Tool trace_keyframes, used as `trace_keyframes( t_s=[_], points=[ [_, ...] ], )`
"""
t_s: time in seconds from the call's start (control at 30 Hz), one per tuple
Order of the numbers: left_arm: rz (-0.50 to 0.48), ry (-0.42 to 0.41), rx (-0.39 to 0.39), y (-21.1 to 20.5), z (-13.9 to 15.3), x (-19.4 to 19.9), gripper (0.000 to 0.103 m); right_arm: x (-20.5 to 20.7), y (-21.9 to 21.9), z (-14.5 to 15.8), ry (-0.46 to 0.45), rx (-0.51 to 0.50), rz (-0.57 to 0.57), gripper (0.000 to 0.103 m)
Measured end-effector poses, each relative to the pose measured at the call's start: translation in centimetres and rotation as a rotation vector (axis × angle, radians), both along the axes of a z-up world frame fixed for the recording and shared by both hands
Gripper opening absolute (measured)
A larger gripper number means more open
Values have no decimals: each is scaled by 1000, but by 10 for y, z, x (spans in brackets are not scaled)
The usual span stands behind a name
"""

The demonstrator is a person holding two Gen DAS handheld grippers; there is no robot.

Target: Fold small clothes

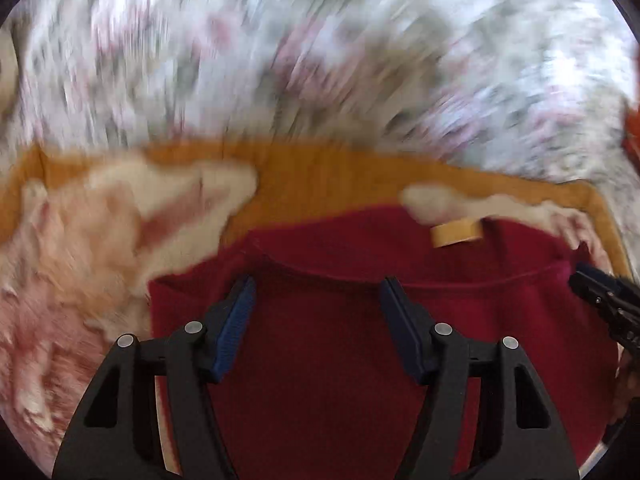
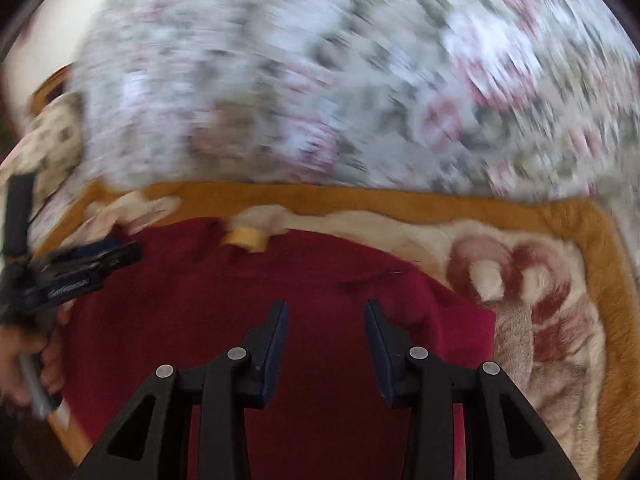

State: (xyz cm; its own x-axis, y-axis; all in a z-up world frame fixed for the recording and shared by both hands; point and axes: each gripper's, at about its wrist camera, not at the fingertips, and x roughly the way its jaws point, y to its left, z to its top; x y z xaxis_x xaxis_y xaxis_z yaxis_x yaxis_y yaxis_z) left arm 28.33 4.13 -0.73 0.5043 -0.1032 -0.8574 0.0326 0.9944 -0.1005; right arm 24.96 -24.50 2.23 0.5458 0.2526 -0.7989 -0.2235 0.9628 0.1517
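Observation:
A dark red garment (image 1: 340,320) lies spread on a cream and orange blanket (image 1: 320,176); it also shows in the right wrist view (image 2: 248,304). A small tan label (image 1: 456,234) sits at its far edge, seen also in the right wrist view (image 2: 246,236). My left gripper (image 1: 318,300) is open and empty above the garment's left part. My right gripper (image 2: 326,320) is open and empty above its right part. Each gripper shows at the edge of the other's view, the right one (image 1: 600,296) and the left one (image 2: 88,264). Both views are motion-blurred.
A floral bedspread (image 1: 320,60) lies beyond the blanket, also in the right wrist view (image 2: 340,80). The blanket's orange border (image 2: 400,200) runs along the far side and right. A patterned pillow (image 2: 52,136) lies at far left.

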Motion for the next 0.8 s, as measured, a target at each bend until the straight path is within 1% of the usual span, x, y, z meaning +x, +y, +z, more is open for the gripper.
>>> trace_keyframes(
  t_s=[0.03, 0.07, 0.1, 0.13, 0.2, 0.3, 0.37, 0.47, 0.5, 0.53, 0.57, 0.6, 0.63, 0.67, 0.7, 0.77, 0.8],
  points=[
    [5, 8, -2, 5, -8, 5, 65, 11, -4, -12, 45, -6, -20, 36],
    [-13, -35, 5, 6, -9, 5, 65, 18, -8, -20, 42, -12, -25, 35],
    [-25, -65, 9, 6, -14, 4, 67, 22, -10, -24, 10, -40, -23, 35],
    [-23, -94, 3, 7, -17, 1, 67, 25, -10, -28, 7, -50, -27, 36],
    [-7, -123, -22, 11, -19, -3, 67, 28, -12, -33, -4, -35, -35, 36],
    [-2, -128, -84, 22, -23, -6, 67, 26, -19, -35, -16, 5, -35, 36],
    [0, -132, -108, 21, -23, -6, 67, 25, -20, -35, -20, 10, -36, 36],
    [-10, -127, -114, 19, -22, -6, 72, 25, -15, -33, -28, -10, -38, 36],
    [-21, -117, -108, 19, -21, -7, 75, 24, -13, -32, -29, -21, -36, 36],
    [-37, -98, -94, 16, -18, -6, 75, 26, -10, -30, -27, -27, -36, 36],
    [-46, -62, -80, 15, -13, -5, 75, 27, -9, -27, -19, -35, -32, 36],
    [-36, -37, -88, 15, -6, -8, 75, 26, -7, -21, -2, -63, -25, 35],
    [-18, -40, -130, 20, 9, -16, 75, 22, -6, -11, 2, -84, -38, 35],
    [-13, -62, -167, 23, 20, -24, 75, 13, -7, 1, -17, -75, -58, 35],
    [-7, -104, -215, 31, 37, -40, 75, -4, -9, 19, -66, -26, -58, 36],
    [10, -146, -233, 42, 56, -68, 75, -28, -9, 36, -113, 3, -47, 36],
    [21, -151, -222, 47, 61, -86, 75, -44, -8, 42, -123, -2, -46, 36]
  ],
)
